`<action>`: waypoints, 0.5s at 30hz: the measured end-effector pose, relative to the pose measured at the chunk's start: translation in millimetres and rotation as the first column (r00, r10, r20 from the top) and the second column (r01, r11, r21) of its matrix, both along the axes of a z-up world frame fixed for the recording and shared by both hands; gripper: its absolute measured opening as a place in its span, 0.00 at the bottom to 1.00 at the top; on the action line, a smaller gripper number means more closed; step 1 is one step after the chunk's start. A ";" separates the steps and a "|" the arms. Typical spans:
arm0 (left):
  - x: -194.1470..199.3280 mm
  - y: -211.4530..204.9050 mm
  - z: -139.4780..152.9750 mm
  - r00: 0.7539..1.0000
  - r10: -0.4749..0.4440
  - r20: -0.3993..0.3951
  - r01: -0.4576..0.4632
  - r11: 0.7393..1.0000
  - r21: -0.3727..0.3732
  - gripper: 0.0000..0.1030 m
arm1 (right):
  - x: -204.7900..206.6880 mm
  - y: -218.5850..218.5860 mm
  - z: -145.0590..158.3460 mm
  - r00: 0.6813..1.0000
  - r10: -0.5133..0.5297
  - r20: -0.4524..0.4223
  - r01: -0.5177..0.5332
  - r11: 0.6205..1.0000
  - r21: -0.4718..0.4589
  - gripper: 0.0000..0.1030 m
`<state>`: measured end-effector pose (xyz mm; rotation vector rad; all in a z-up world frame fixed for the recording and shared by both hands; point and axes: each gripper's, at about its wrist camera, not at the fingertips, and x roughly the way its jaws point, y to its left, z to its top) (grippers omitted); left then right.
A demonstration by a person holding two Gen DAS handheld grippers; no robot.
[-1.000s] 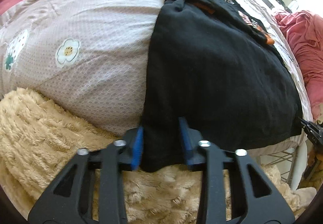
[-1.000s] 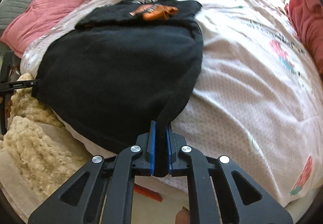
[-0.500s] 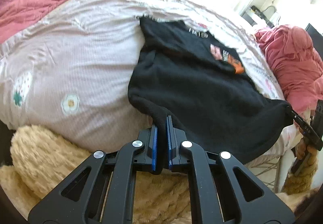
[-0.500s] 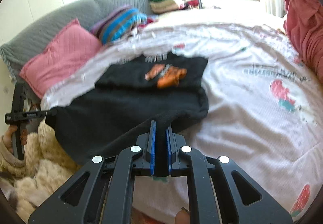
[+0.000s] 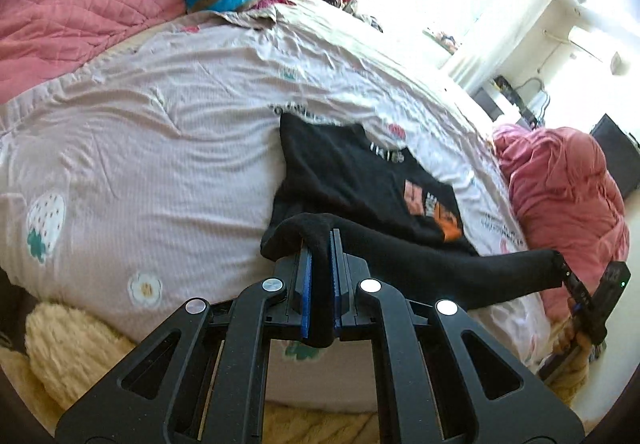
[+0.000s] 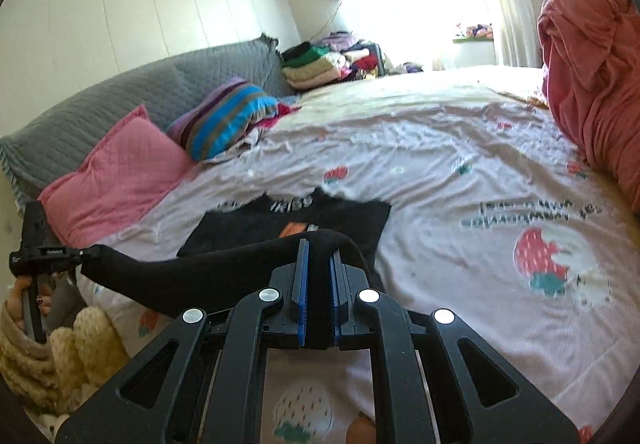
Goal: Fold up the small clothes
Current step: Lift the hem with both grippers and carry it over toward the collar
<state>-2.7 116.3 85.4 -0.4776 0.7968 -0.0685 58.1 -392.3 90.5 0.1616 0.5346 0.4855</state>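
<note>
A black top with an orange print (image 5: 360,179) lies on the bed, its near hem lifted and stretched between my two grippers. My left gripper (image 5: 320,240) is shut on the hem's left corner. My right gripper (image 6: 319,250) is shut on the right corner. The lifted hem (image 6: 192,276) hangs as a dark band above the bed edge. The far part with the print (image 6: 296,219) stays flat on the sheet. Each gripper shows in the other's view, the right one (image 5: 576,288) and the left one (image 6: 76,254).
The bed has a pale strawberry-print sheet (image 6: 460,171). A pink pillow (image 6: 116,175) and a striped pillow (image 6: 228,115) lie at its head. A red blanket heap (image 6: 592,75) sits at the right. Folded clothes (image 6: 320,63) are stacked behind. A beige fluffy throw (image 5: 72,348) lies at the near edge.
My left gripper closed on the hem corner. Both grippers then lifted the hem up off the bed and carried it toward the far part of the top.
</note>
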 end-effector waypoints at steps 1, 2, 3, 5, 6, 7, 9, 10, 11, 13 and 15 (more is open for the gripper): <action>3.6 0.0 3.3 1.000 0.007 0.007 -0.007 1.000 0.015 0.02 | 3.9 1.1 1.8 1.000 -0.001 0.012 0.001 1.000 -0.003 0.08; 6.9 1.7 5.7 1.000 0.012 0.010 -0.013 1.000 0.020 0.02 | 8.3 2.6 3.9 1.000 -0.006 0.023 0.007 1.000 -0.010 0.08; 10.8 2.9 7.6 1.000 0.017 0.012 -0.018 1.000 0.016 0.02 | 12.3 3.0 5.3 1.000 -0.008 0.029 0.009 1.000 -0.012 0.08; 19.9 4.0 10.5 0.999 0.030 0.016 -0.030 0.999 0.022 0.02 | 21.2 4.7 7.6 0.999 -0.008 0.037 0.008 1.000 -0.005 0.08; 23.3 4.4 11.7 0.999 0.033 0.018 -0.033 0.999 0.026 0.02 | 27.2 5.6 9.3 0.999 -0.011 0.038 0.011 1.000 -0.002 0.08; 26.7 4.1 12.9 0.999 0.037 0.020 -0.037 0.999 0.031 0.02 | 31.3 6.3 10.6 0.999 -0.011 0.042 0.011 1.000 -0.001 0.08; 35.1 1.8 16.4 0.999 0.046 0.027 -0.047 0.998 0.050 0.02 | 38.9 6.4 12.2 0.999 -0.017 0.049 0.017 1.000 0.000 0.08; 38.1 1.8 17.7 0.998 0.048 0.031 -0.050 0.997 0.054 0.02 | 41.5 6.6 12.6 0.999 -0.019 0.049 0.019 1.000 0.002 0.08; 43.0 0.8 19.9 0.998 0.053 0.035 -0.055 0.997 0.062 0.02 | 46.3 6.0 12.9 0.999 -0.021 0.047 0.021 1.000 0.008 0.08; 48.5 1.4 22.4 0.997 0.058 0.041 -0.060 0.996 0.064 0.02 | 54.0 5.2 12.1 0.999 -0.030 0.040 0.030 0.999 0.013 0.08; 55.3 1.2 25.4 0.997 0.061 0.048 -0.064 0.996 0.066 0.02 | 61.3 5.3 10.5 0.999 -0.039 0.033 0.039 0.999 0.014 0.08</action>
